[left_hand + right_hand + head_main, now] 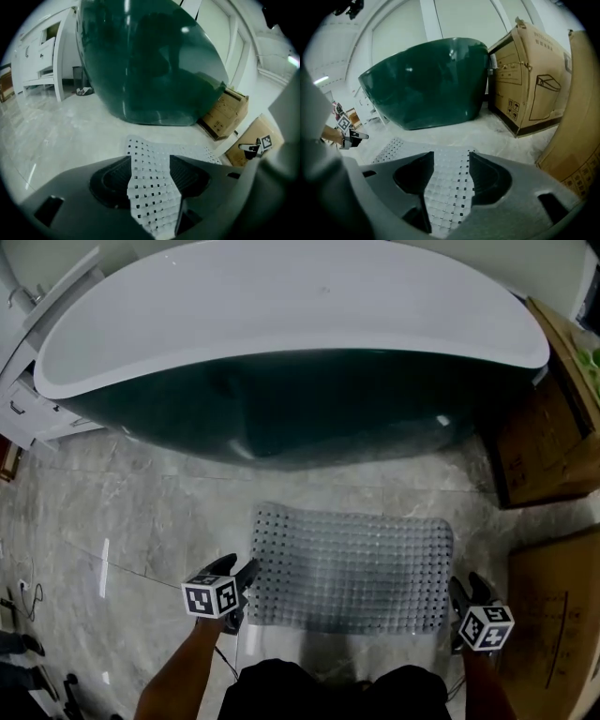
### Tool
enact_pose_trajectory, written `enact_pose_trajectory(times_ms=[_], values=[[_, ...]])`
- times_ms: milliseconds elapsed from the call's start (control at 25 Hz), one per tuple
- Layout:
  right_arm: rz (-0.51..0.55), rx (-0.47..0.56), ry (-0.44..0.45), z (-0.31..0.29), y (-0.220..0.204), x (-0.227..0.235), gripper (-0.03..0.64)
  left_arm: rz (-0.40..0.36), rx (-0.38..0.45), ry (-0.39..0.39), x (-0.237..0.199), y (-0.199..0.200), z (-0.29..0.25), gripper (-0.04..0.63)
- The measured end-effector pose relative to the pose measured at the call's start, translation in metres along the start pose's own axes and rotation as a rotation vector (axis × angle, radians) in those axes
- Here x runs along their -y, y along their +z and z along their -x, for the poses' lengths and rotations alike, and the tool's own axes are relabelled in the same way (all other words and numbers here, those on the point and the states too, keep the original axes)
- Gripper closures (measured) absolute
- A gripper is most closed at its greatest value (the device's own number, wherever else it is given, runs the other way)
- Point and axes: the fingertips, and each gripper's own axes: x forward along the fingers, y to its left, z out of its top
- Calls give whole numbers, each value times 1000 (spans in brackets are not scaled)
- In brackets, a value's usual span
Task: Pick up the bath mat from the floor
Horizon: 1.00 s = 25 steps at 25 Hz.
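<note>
Left tool (150, 161), right tool (451, 157): jaws apart over bath mat (352, 568) | head view unclear

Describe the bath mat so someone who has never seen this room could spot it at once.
Find the big dark green bathtub with a white rim. On the pale floor in front of it lies the bath mat, flat, between the left gripper and right gripper. It alone is a grey rounded rectangle dotted with rows of small holes; its neighbours are brown cardboard boxes.

cardboard box (562, 615): cut off | bath mat (152, 197): sides behind left hand-held gripper (150, 158)
</note>
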Motion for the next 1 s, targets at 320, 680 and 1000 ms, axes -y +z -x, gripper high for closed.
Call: enact_pose_trajectory(times_ms=[320, 680, 1000], values=[[-33, -75, -1, -65, -61, 32, 331, 37, -98, 2, -30, -58, -63, 344], [-71, -172, 0, -110, -117, 50, 290, 62, -184, 8, -51, -98, -95, 330], [-112, -205, -12, -131, -138, 60, 288, 52, -228, 48, -61, -119, -111, 330]])
